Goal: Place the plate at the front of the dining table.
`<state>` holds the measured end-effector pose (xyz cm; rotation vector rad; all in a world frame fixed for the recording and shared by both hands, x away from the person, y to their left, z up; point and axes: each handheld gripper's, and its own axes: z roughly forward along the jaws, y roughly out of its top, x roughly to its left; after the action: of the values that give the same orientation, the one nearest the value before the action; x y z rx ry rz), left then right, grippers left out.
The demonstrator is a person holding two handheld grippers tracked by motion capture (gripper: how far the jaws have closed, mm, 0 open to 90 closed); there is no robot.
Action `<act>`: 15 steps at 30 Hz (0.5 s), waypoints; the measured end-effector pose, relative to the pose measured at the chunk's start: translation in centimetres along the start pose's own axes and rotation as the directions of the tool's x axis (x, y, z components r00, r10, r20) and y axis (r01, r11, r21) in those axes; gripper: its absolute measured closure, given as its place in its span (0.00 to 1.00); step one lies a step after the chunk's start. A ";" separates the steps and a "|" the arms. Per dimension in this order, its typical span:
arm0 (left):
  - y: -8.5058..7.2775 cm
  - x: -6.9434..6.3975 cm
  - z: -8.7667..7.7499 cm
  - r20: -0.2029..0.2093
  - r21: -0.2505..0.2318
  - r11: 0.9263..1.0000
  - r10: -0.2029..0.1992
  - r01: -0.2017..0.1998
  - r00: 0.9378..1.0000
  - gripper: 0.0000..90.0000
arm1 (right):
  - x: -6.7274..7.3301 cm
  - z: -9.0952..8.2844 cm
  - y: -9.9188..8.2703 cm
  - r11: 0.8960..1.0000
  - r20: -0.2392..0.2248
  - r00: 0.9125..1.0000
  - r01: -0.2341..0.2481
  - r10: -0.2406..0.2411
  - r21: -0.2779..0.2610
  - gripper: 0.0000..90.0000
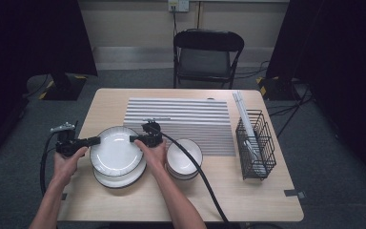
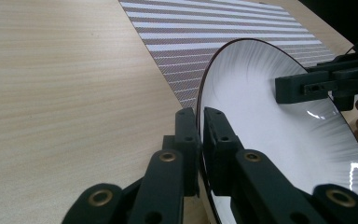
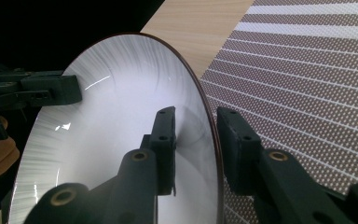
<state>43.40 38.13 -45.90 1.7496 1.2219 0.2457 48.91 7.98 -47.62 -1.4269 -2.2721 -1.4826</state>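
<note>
The left gripper [image 1: 93, 140] clamped the upper plate's [image 1: 116, 150] rim above the lower plate [image 1: 119, 180]; the right gripper's [image 1: 134, 139] fingers straddled it loosely, placement pending.

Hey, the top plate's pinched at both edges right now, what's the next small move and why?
Probably draw the right gripper back off the rim. Its jaws stand apart with a gap around the plate edge, while the left gripper is clamped on the opposite rim, so the left alone seems to hold it.

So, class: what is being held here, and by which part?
The top plate, by its rim: left gripper clamps one edge; right gripper straddles the opposite edge, fingers apart.
</note>
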 end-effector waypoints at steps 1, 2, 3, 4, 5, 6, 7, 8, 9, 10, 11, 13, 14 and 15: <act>0.0 0.1 0.0 0.004 -0.002 1.000 -0.002 0.002 1.000 0.95 | 0.0 0.0 0.0 1.000 -0.002 1.000 0.009 -0.009 -0.001 0.77; 0.0 0.2 0.0 0.004 0.000 1.000 0.001 -0.001 1.000 0.95 | 0.0 0.0 0.0 1.000 -0.006 1.000 0.002 -0.002 0.002 0.77; -0.1 0.2 0.0 0.009 -0.006 1.000 -0.009 0.009 1.000 0.95 | 0.0 0.0 0.0 1.000 -0.008 1.000 0.000 0.000 0.002 0.80; -0.1 0.2 0.0 0.011 -0.006 1.000 -0.011 0.011 1.000 0.95 | 0.0 0.0 0.0 1.000 -0.011 1.000 0.003 -0.003 -0.001 0.81; -0.1 0.2 0.0 0.012 -0.005 1.000 -0.016 0.016 1.000 0.95 | 0.0 0.0 0.0 1.000 -0.013 1.000 -0.003 0.003 -0.002 0.82; -0.1 0.2 0.0 0.011 -0.005 1.000 -0.018 0.018 1.000 0.95 | -0.1 0.0 0.1 1.000 -0.017 1.000 -0.010 0.010 -0.008 0.85; -0.1 0.1 0.0 0.005 -0.005 1.000 -0.011 0.011 1.000 0.94 | -0.3 -0.1 0.1 1.000 -0.018 1.000 -0.012 0.011 -0.018 0.88; -0.2 0.1 0.1 0.000 0.012 1.000 -0.012 0.012 1.000 0.90 | -0.4 -0.3 0.2 0.999 -0.020 1.000 -0.018 0.017 -0.032 0.90; -0.3 0.3 0.2 0.000 0.025 1.000 -0.015 0.015 1.000 0.84 | -0.6 -0.4 0.2 0.999 -0.032 0.999 -0.020 0.019 -0.029 0.91; -0.4 0.4 0.3 0.013 0.027 0.999 -0.029 0.029 0.999 0.80 | -0.6 -0.5 0.2 0.999 -0.030 0.999 -0.011 0.010 -0.030 0.91; -0.5 0.5 0.3 0.024 0.030 0.999 -0.034 0.033 0.999 0.79 | -0.4 -0.5 0.1 0.999 -0.018 1.000 0.001 -0.002 -0.043 0.91; -0.5 0.5 0.2 0.021 0.026 0.999 -0.036 0.035 0.999 0.79 | -0.5 -0.5 0.0 0.999 -0.025 1.000 0.001 -0.002 -0.049 0.92; -0.5 0.5 0.2 0.025 0.026 0.999 -0.034 0.033 0.999 0.79 | -0.5 -0.5 0.0 0.999 -0.027 1.000 0.003 -0.005 -0.050 0.92; -0.6 0.6 0.2 0.028 0.026 0.999 -0.036 0.036 0.999 0.79 | -0.5 -0.6 0.1 0.998 -0.032 0.999 0.008 -0.009 -0.057 0.93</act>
<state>43.47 38.57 -46.63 1.7458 1.2402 0.1844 48.98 7.23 -47.51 -1.3985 -2.2375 -1.5732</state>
